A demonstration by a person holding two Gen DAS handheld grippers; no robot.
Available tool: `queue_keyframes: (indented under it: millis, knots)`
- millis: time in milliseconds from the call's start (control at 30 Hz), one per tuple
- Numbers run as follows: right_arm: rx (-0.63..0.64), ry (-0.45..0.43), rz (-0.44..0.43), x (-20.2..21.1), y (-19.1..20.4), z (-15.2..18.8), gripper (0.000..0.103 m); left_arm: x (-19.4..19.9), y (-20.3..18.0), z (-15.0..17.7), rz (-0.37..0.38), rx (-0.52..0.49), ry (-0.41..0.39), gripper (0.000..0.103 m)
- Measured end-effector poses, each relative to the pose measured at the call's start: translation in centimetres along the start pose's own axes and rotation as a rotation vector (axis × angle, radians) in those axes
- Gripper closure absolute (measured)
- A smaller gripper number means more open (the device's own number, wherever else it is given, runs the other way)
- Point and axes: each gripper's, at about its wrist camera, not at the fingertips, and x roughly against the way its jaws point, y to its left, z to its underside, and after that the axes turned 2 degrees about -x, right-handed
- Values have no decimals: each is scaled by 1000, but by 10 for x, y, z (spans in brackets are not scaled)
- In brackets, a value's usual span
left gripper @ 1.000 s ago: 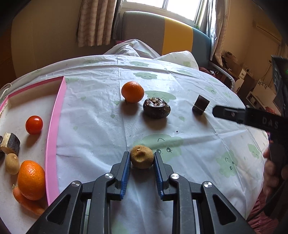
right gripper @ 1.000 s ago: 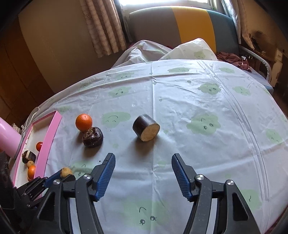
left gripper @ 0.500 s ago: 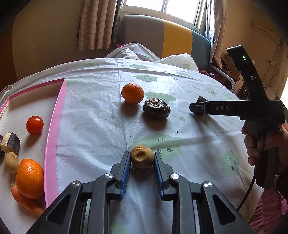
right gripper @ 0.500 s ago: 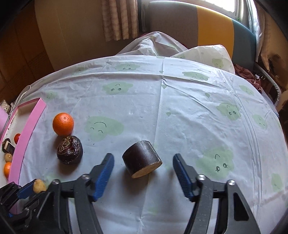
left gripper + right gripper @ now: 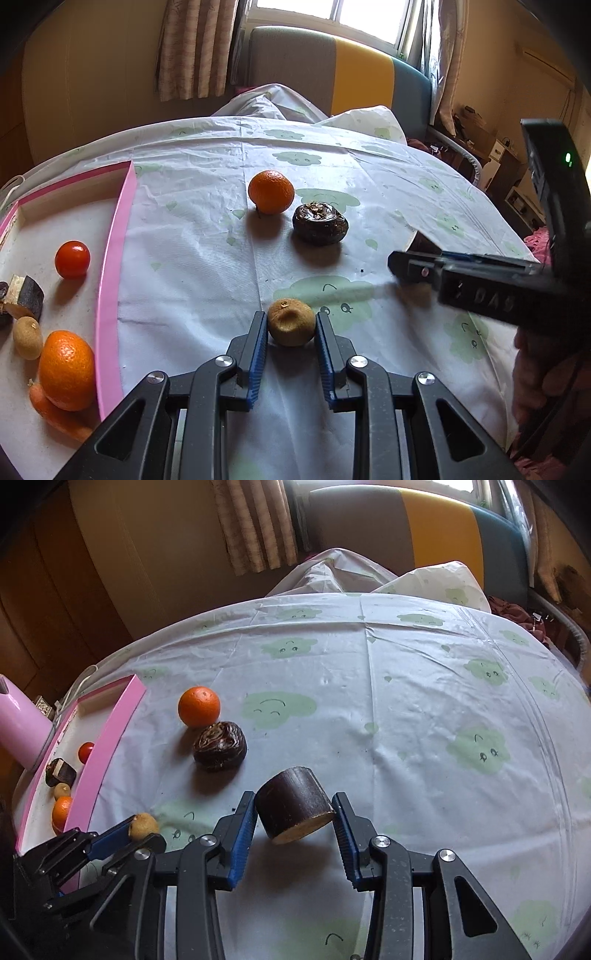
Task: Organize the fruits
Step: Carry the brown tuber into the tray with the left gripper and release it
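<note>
My left gripper (image 5: 291, 328) is shut on a small brown kiwi (image 5: 291, 322) that rests on the cloud-print tablecloth, near the front. The jaws of my right gripper (image 5: 295, 801) are closing, and the blue pads touch both sides of a dark cut cane piece (image 5: 293, 806), which sits tilted between them. In the left wrist view the right gripper (image 5: 397, 264) reaches in from the right and hides most of that piece. An orange (image 5: 271, 191) and a dark wrinkled fruit (image 5: 320, 222) lie side by side mid-table. The pink-rimmed tray (image 5: 110, 266) stands at the left.
The tray holds a tomato (image 5: 72, 259), another cane piece (image 5: 24, 301), a kiwi (image 5: 27, 338), an orange (image 5: 66, 369) and a carrot (image 5: 55, 417). A pink cylinder (image 5: 20, 734) stands left of the tray. A person's hand (image 5: 535, 373) grips the right tool. The round table drops off at the right.
The right gripper moved forward and down over the cane piece, and its jaws narrowed from wide apart onto the piece's sides. The left gripper and its kiwi stayed put.
</note>
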Motion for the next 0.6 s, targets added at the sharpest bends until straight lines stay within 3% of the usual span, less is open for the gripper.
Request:
queue_keyframes:
  millis: [267,467,600]
  knots:
    - [36,-10,30,-1,3,3,61,37,3,-2,-3,19,-24,77]
    - [28,-7,23,-2,1,4,61,68,32,-3,-16,102,-61,77]
    - [79,-40,76,-3,10,10,61,85,61,-2,-50,169,-88,77]
